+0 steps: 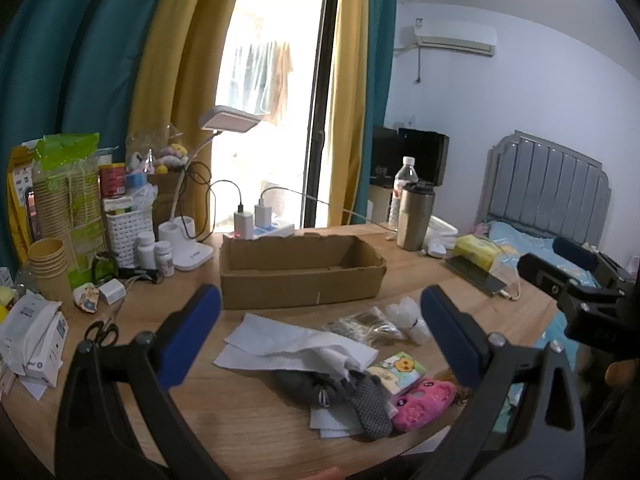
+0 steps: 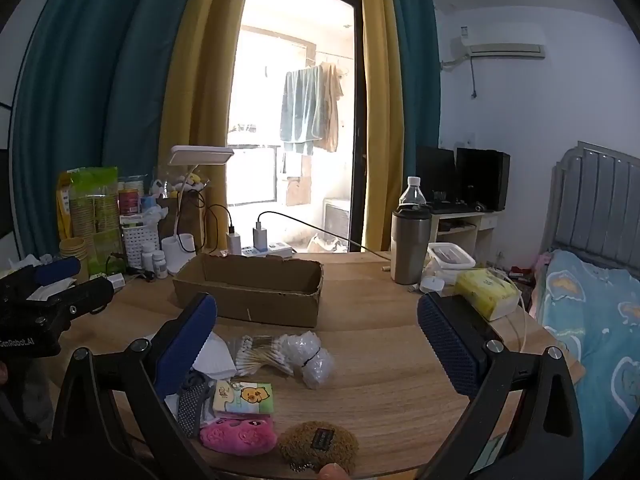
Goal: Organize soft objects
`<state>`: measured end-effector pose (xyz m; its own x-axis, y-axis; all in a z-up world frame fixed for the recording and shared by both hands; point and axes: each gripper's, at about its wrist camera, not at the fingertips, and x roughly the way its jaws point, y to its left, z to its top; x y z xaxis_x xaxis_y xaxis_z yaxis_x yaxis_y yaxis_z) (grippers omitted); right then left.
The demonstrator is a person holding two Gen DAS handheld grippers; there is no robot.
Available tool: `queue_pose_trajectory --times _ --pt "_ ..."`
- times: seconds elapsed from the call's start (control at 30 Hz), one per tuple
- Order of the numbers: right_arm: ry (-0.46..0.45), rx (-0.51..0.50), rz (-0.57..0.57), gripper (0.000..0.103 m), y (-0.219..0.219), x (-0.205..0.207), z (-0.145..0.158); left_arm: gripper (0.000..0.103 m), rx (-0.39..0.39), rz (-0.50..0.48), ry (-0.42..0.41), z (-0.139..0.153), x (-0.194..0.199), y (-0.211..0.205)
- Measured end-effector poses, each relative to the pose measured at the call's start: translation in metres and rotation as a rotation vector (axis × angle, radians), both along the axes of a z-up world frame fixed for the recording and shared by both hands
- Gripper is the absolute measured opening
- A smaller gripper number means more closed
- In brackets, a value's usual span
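An open cardboard box [image 1: 300, 270] [image 2: 252, 288] stands mid-table. In front of it lie white tissues [image 1: 288, 346], a bag of cotton swabs [image 1: 366, 326] [image 2: 264, 354], a plastic bag of white cotton balls [image 1: 408, 316] [image 2: 310, 354], a tissue pack with a yellow cartoon [image 1: 398, 368] [image 2: 244, 398], dark grey socks [image 1: 340, 394] [image 2: 192, 400], a pink plush [image 1: 422, 402] [image 2: 238, 436] and a brown fuzzy pouch [image 2: 318, 446]. My left gripper [image 1: 320, 332] is open and empty above the pile. My right gripper [image 2: 316, 340] is open and empty above the same pile.
Paper cups [image 1: 48, 264], pill bottles [image 1: 156, 254], a desk lamp [image 1: 230, 120], chargers [image 1: 254, 220], scissors [image 1: 102, 332], a steel tumbler [image 1: 414, 216] [image 2: 410, 246], a water bottle [image 2: 412, 192] and a yellow tissue pack [image 2: 486, 292] ring the table. A bed [image 2: 592, 320] is at right.
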<state>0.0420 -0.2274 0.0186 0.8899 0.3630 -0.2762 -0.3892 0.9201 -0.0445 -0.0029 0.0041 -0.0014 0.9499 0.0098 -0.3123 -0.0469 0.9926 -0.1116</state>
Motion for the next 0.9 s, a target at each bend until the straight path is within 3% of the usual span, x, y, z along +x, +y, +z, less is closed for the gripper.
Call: queue_pose_trajectory --times 0.9 --pt "0.015 -0.015 0.01 0.102 0.0049 0.001 -0.0039 0.101 0.003 0.003 0.0 -0.001 -0.0024 -0.0003"
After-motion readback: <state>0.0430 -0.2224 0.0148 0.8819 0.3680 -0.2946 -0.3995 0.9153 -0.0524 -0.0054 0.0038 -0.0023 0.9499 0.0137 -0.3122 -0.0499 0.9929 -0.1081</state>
